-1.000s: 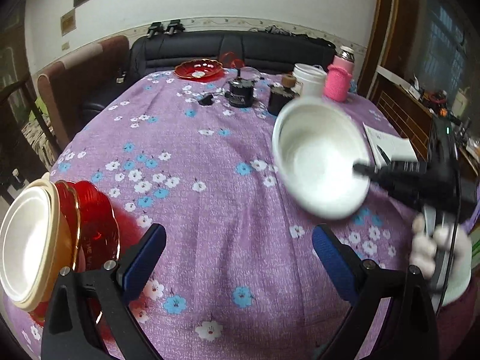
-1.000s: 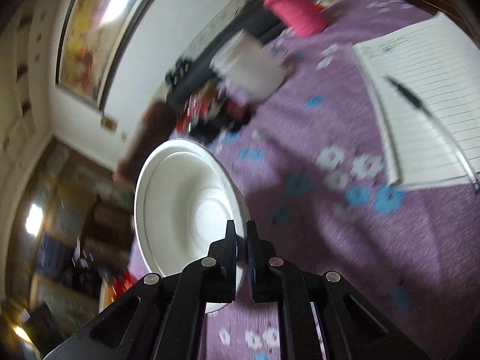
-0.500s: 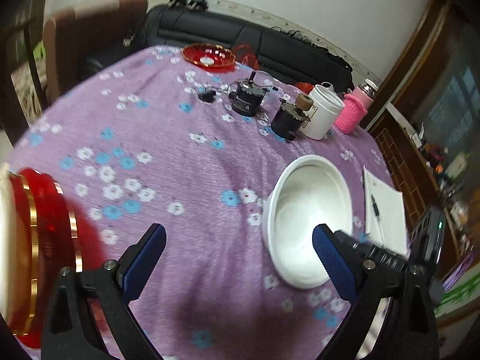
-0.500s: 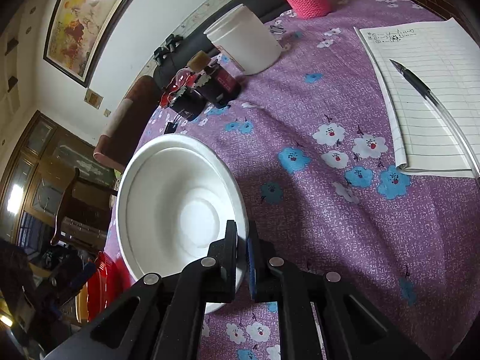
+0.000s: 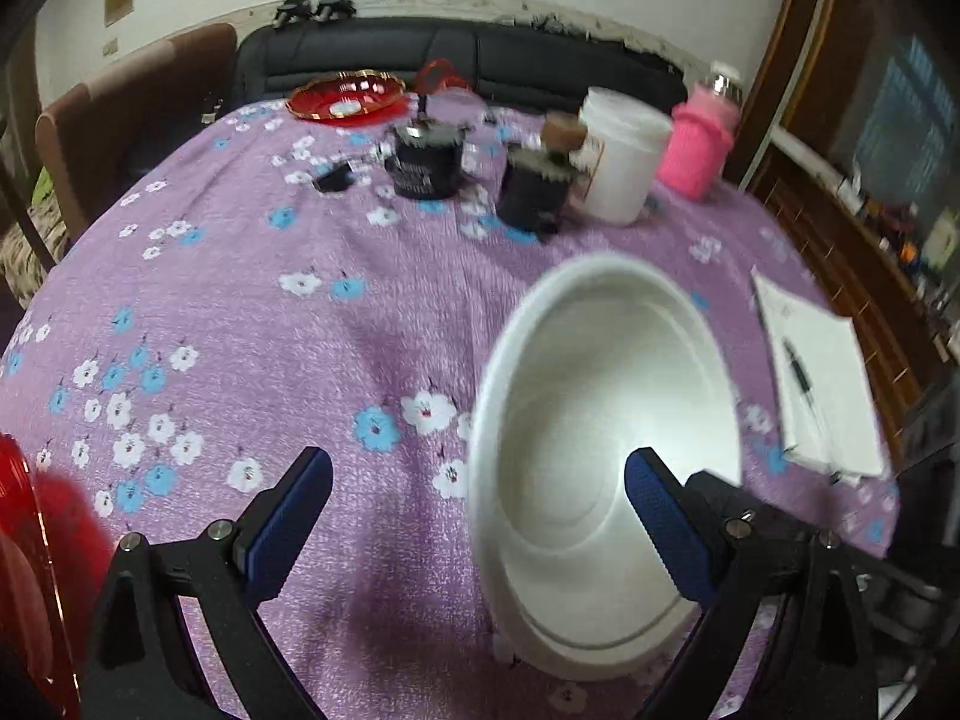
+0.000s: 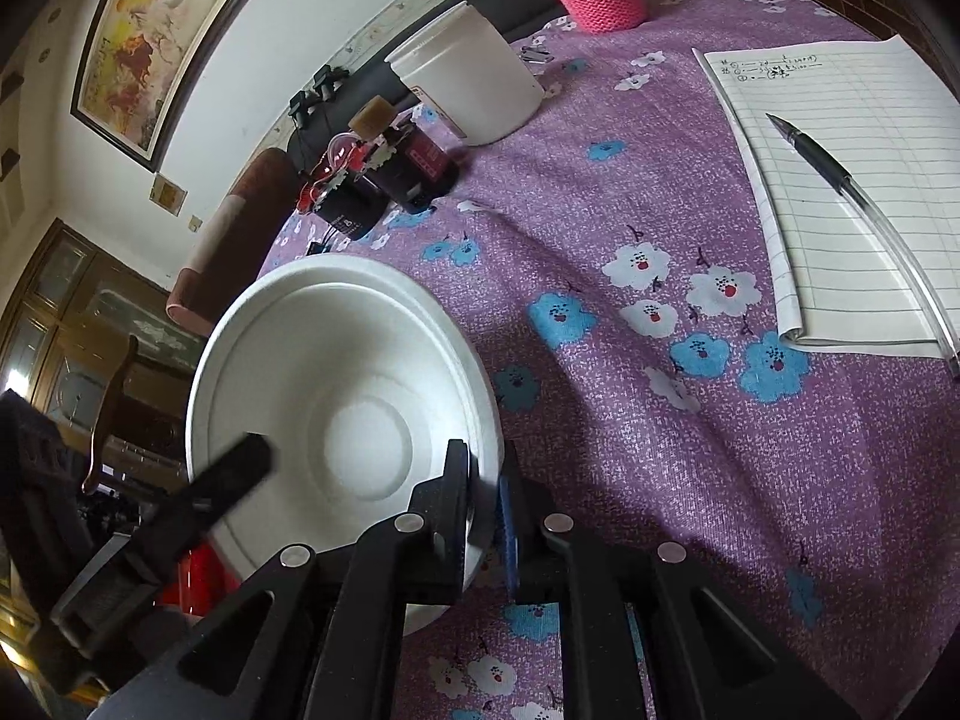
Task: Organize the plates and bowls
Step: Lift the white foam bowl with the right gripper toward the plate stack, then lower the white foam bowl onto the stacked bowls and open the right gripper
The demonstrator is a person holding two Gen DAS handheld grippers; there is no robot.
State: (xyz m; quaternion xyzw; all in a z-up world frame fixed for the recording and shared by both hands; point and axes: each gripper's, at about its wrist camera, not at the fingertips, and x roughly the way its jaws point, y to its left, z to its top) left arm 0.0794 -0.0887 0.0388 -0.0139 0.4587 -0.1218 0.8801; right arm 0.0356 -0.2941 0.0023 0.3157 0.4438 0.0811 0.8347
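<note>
A white bowl lies low over the purple flowered tablecloth. My right gripper is shut on the white bowl at its near rim. My left gripper is open, and its right finger reaches over the bowl's near right side; that finger also shows over the bowl in the right wrist view. A red plate stack sits at the left edge. Another red plate lies at the far side.
Two dark jars, a white tub and a pink-sleeved bottle stand at the back. A notebook with a pen lies to the right. A black sofa and a brown chair stand behind the table.
The white bowl came down from a tilted, raised hold to lie level near the cloth. My left gripper swung right toward the bowl, and the red plate stack slid out to the left edge.
</note>
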